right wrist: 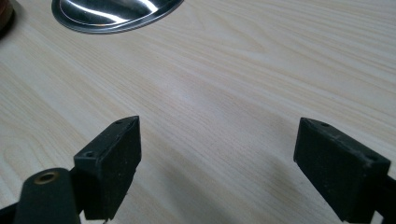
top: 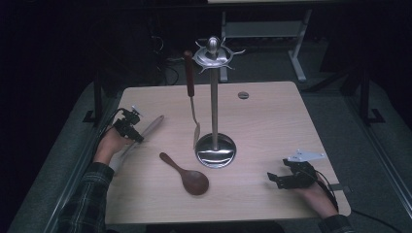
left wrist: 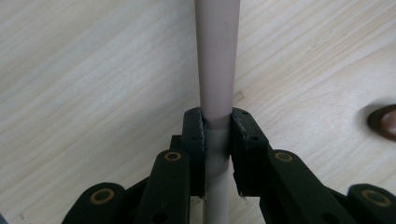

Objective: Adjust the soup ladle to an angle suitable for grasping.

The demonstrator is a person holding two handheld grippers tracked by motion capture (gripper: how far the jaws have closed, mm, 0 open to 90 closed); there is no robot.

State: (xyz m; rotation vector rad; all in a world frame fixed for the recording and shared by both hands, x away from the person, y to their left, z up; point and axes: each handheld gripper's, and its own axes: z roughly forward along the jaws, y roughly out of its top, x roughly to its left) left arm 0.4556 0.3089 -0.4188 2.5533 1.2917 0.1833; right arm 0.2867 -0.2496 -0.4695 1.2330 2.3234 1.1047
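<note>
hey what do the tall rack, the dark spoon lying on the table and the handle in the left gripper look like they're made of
Rack: polished metal, likely steel; its round base mirrors the light.
Dark spoon: looks like wood with a smooth reddish-brown finish, though dim light leaves it open.
Handle: pale, matte and uniform with no grain, so probably plastic or silicone, possibly painted wood. The left gripper is clamped on it.

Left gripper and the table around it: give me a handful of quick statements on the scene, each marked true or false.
1. The left gripper is shut on the pale round utensil handle. True.
2. The right gripper holds the dark wooden spoon. False: it is open over bare table; the spoon lies loose.
3. A brown-handled metal spatula hangs from the steel utensil stand. True.
4. The stand lies tipped over. False: it is upright.
</note>
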